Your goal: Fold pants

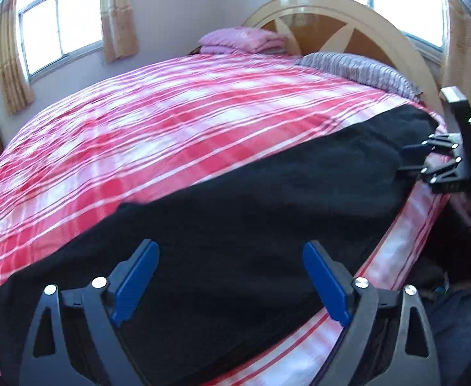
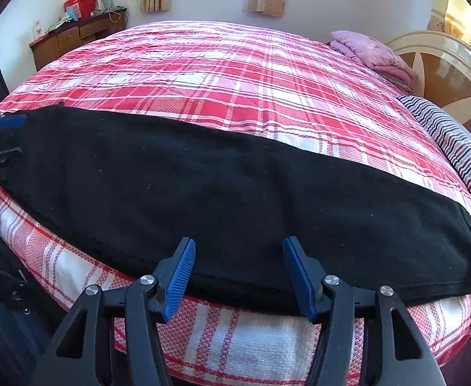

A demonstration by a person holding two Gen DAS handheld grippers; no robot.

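Black pants [image 1: 267, 209] [image 2: 203, 186] lie flat in a long strip along the near edge of the red plaid bed [image 1: 139, 122] [image 2: 235, 74]. My left gripper [image 1: 230, 247] stands wide open over one end of the strip, with nothing between its blue pads. In the right wrist view the left gripper [image 2: 8, 136] shows at the far left end of the pants. My right gripper [image 2: 239, 246] hovers open over the near hem, with no cloth pinched. In the left wrist view the right gripper [image 1: 409, 159] sits at the strip's other end, fingers apart.
A folded pink blanket [image 1: 242, 40] [image 2: 374, 51] and a striped pillow [image 1: 357, 67] [image 2: 454, 141] lie by the round headboard [image 1: 348, 9]. A wooden desk [image 2: 74, 38] with clutter stands beyond the bed. Dark clothing [image 2: 0, 276] shows below the bed edge.
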